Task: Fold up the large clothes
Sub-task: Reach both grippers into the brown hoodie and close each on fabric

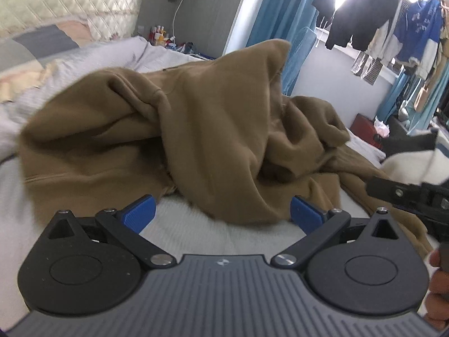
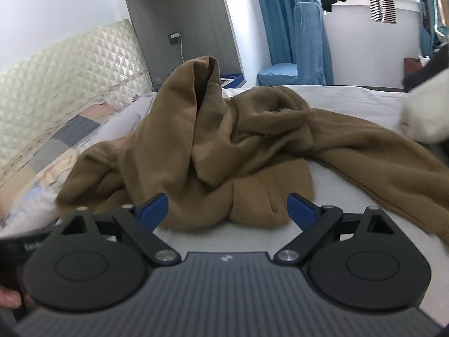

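Sweatshirt (image 1: pixel 174 129), brown and heavy, lies in a crumpled heap on the white bedsheet (image 1: pixel 224 236), with one part peaked up toward 12 o'clock and a long strip, probably a sleeve (image 2: pixel 393 163), trailing off toward 3 o'clock in the right wrist view. Left gripper (image 1: pixel 223 213) hovers low over the sheet with its blue fingers (image 1: pixel 140 212) spread wide and empty; the nearest fold of cloth reaches into the gap between them, though contact cannot be told. Right gripper (image 2: pixel 227 210) is likewise spread and holds nothing, the rounded edge of the heap lying just ahead of it. A pale garment (image 2: pixel 426 112) sits at 2 o'clock, touching or overlapping the sleeve. Quilted headboard (image 2: pixel 70 84) stands at 10 o'clock.

Judgement: no fold is begun; the garment must first be spread flat. Risks: a pinch into the bunched middle could catch several layers, or the sheet beneath, so the heap lifts as a knot; pulling the sleeve could drag the pale garment along.
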Demonstrator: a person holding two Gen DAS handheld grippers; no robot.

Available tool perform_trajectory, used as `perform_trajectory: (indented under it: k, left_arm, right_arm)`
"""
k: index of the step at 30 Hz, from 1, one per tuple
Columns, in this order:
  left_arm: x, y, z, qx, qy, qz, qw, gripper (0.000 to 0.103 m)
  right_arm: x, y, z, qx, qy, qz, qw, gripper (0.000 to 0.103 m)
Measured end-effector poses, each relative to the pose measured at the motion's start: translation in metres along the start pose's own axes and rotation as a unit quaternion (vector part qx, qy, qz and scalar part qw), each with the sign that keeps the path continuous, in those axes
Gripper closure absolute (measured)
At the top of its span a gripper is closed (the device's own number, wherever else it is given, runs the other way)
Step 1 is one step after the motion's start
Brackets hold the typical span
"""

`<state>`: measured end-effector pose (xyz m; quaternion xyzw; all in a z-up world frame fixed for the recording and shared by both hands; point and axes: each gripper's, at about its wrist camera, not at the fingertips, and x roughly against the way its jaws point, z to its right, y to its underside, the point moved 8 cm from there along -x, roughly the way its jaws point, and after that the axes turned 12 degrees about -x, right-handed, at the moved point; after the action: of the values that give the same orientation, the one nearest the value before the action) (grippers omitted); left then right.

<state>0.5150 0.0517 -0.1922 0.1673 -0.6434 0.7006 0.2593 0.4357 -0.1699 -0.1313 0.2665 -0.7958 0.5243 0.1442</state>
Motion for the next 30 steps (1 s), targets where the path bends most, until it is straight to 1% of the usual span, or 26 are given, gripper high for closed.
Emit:
perform_trajectory:
  k: [2, 3, 4, 5, 7, 9, 11, 13, 14, 15, 16, 17, 18, 19, 20, 21, 23, 26, 30]
  left_arm:
    - [-0.027, -0.004, -0.006, 0.003, 0.003, 0.006, 1.0000, 0.001]
    - [-0.041, -0.007, -0.009, 0.005, 0.004, 0.011, 0.9999, 0.002]
    - [-0.054, -0.010, -0.013, 0.010, 0.002, 0.013, 0.9999, 0.004]
    - [-0.066, -0.012, -0.017, 0.014, 0.003, 0.013, 0.9998, 0.006]
    - [-0.091, -0.015, -0.025, 0.030, 0.002, 0.008, 0.9995, 0.010]
    - [-0.116, -0.018, -0.033, 0.052, 0.006, -0.006, 0.9986, 0.011]
    - [-0.132, -0.021, -0.037, 0.058, -0.002, -0.010, 0.9983, 0.013]
    - [-0.146, -0.025, -0.038, 0.052, -0.014, -0.018, 0.9984, 0.027]
    - [-0.151, -0.027, -0.038, 0.050, -0.020, -0.021, 0.9983, 0.030]
    - [-0.154, -0.029, -0.038, 0.048, -0.026, -0.023, 0.9983, 0.039]
    - [-0.155, -0.032, -0.038, 0.047, -0.034, -0.025, 0.9980, 0.052]
    - [-0.157, -0.035, -0.040, 0.047, -0.042, -0.027, 0.9976, 0.058]
    - [-0.157, -0.037, -0.043, 0.054, -0.044, -0.029, 0.9972, 0.069]
    - [-0.158, -0.039, -0.046, 0.064, -0.043, -0.030, 0.9966, 0.076]
    - [-0.157, -0.042, -0.050, 0.077, -0.037, -0.032, 0.9958, 0.077]
    - [-0.154, -0.045, -0.055, 0.086, -0.034, -0.030, 0.9953, 0.080]
    - [-0.144, -0.053, -0.060, 0.084, -0.042, -0.019, 0.9954, 0.084]
    - [-0.121, -0.067, -0.067, 0.072, -0.067, 0.008, 0.9951, 0.087]
    - [-0.083, -0.081, -0.088, 0.095, -0.078, 0.030, 0.9919, 0.088]
  right_arm:
    - [-0.030, -0.006, 0.000, -0.008, -0.006, 0.000, 1.000, 0.012]
    - [-0.046, -0.009, 0.000, -0.011, -0.011, -0.003, 1.000, 0.014]
    - [-0.060, -0.012, 0.001, -0.014, -0.013, -0.007, 1.000, 0.021]
    - [-0.075, -0.015, 0.001, -0.017, -0.013, -0.010, 1.000, 0.023]
    - [-0.100, -0.020, 0.001, -0.027, -0.017, -0.012, 0.999, 0.024]
    - [-0.121, -0.025, 0.002, -0.039, -0.021, -0.014, 0.999, 0.024]
    - [-0.139, -0.033, 0.002, -0.056, -0.022, -0.015, 0.998, 0.024]
    - [-0.155, -0.039, 0.006, -0.077, -0.017, -0.018, 0.997, 0.024]
    - [-0.163, -0.041, 0.008, -0.090, -0.014, -0.021, 0.996, 0.024]
    - [-0.170, -0.042, 0.010, -0.102, -0.012, -0.028, 0.994, 0.024]
    - [-0.176, -0.042, 0.010, -0.106, -0.010, -0.037, 0.994, 0.024]
    - [-0.182, -0.042, 0.011, -0.108, -0.007, -0.045, 0.993, 0.032]
    - [-0.185, -0.042, 0.012, -0.115, -0.002, -0.049, 0.992, 0.040]
    - [-0.186, -0.042, 0.014, -0.121, 0.002, -0.054, 0.991, 0.056]
    - [-0.185, -0.045, 0.016, -0.127, 0.004, -0.057, 0.990, 0.066]
    - [-0.181, -0.048, 0.018, -0.132, 0.005, -0.054, 0.990, 0.070]
    - [-0.166, -0.055, 0.018, -0.135, 0.004, -0.044, 0.990, 0.081]
    - [-0.136, -0.068, 0.017, -0.122, 0.007, -0.013, 0.992, 0.082]
    - [-0.091, -0.088, 0.017, -0.120, 0.004, 0.022, 0.993, 0.083]
